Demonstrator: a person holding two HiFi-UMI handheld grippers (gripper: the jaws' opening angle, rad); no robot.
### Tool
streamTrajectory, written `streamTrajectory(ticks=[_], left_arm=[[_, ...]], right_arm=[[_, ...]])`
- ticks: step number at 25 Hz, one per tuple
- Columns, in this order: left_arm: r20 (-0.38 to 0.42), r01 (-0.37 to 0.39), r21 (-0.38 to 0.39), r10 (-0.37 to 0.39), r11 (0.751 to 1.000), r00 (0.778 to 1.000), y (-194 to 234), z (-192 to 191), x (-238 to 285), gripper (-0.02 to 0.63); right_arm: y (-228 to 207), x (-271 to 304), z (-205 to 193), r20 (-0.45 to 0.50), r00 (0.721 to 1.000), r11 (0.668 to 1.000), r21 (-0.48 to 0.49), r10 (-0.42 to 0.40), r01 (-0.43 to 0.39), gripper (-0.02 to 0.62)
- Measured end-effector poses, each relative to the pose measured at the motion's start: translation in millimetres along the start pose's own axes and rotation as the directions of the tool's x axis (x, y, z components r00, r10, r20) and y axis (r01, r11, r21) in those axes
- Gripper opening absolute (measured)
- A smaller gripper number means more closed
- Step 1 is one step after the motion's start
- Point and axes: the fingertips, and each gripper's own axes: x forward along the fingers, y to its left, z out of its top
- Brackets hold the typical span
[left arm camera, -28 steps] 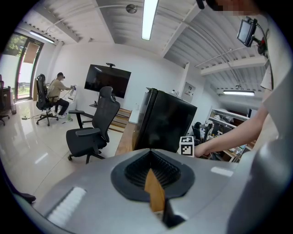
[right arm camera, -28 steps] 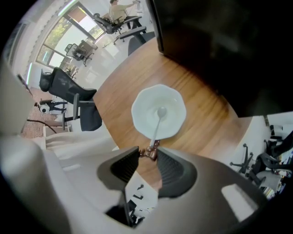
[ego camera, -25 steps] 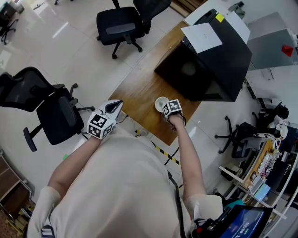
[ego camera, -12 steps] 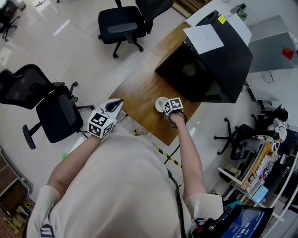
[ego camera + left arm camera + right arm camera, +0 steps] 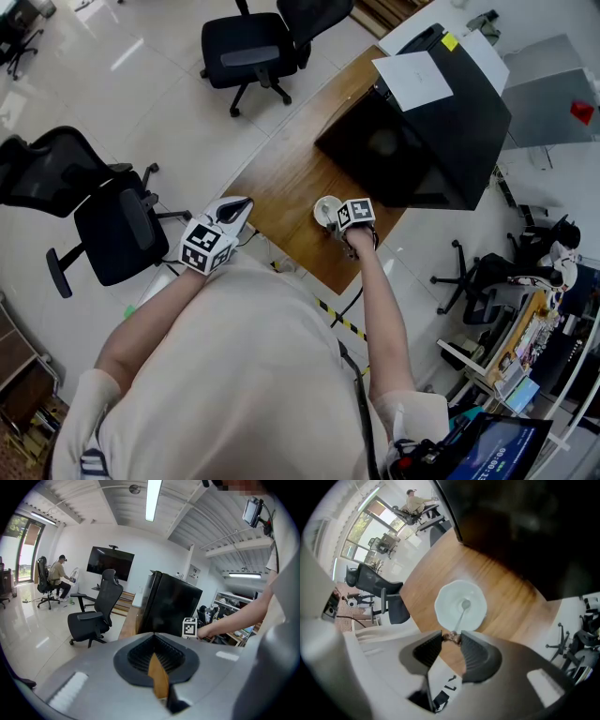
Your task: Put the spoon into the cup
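Spoon [image 5: 461,616] detail comes only from the right gripper view. There my right gripper [image 5: 451,638] has its jaws clamped on the tip of the thin handle, and the spoon's bowl lies down inside the white cup [image 5: 450,603], near the middle of its floor. I see nothing else in the cup. From the head view I get just the cup's rim [image 5: 324,207] on the wooden bench [image 5: 281,187], touching the marker cube of the right gripper [image 5: 351,217]; the spoon itself is hidden under that cube. The head view does give the layout: a black cabinet [image 5: 422,141] at the bench's far end, and my left gripper [image 5: 230,214] held off the near-left edge, above the floor. Its own view shows the jaws of the left gripper [image 5: 157,660] together with nothing between them.
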Motion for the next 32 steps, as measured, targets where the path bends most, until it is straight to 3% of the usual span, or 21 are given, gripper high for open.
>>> streamTrajectory(ticks=[13,17,21,24,27,30,32], left_arm=[[-0.004,0.016,0.008,-0.016,1.000,1.000,-1,3,5,0.005],[-0.011,0.027,0.015,-0.027,1.000,1.000,-2,4,8,0.004],[-0.016,0.046,0.027,-0.045,0.999,0.999,-7,8,14,0.005],[-0.019,0.079,0.042,-0.079,0.996,0.997,-13,15,17,0.005],[-0.024,0.123,0.069,-0.121,0.990,0.992,-11,25,23,0.005],[-0.019,0.139,0.081,-0.138,0.987,0.990,-10,36,37,0.005],[-0.025,0.152,0.077,-0.151,0.985,0.988,-13,38,43,0.005]], right_arm=[[3,6,-5,0.049,0.998,0.998,0.041,0.041,-0.043,0.129],[5,3,-2,0.109,0.993,0.999,0.032,0.039,-0.042,0.130],[12,-10,3,0.200,0.979,0.999,0.013,0.032,-0.036,0.231],[20,-28,3,0.284,0.958,0.999,0.030,0.033,-0.043,0.264],[39,-57,17,0.439,0.897,0.996,0.045,0.046,-0.073,0.264],[51,-102,38,0.636,0.770,0.996,0.034,0.046,-0.088,0.264],[49,-130,35,0.746,0.666,0.998,0.044,-0.001,-0.048,0.264]])
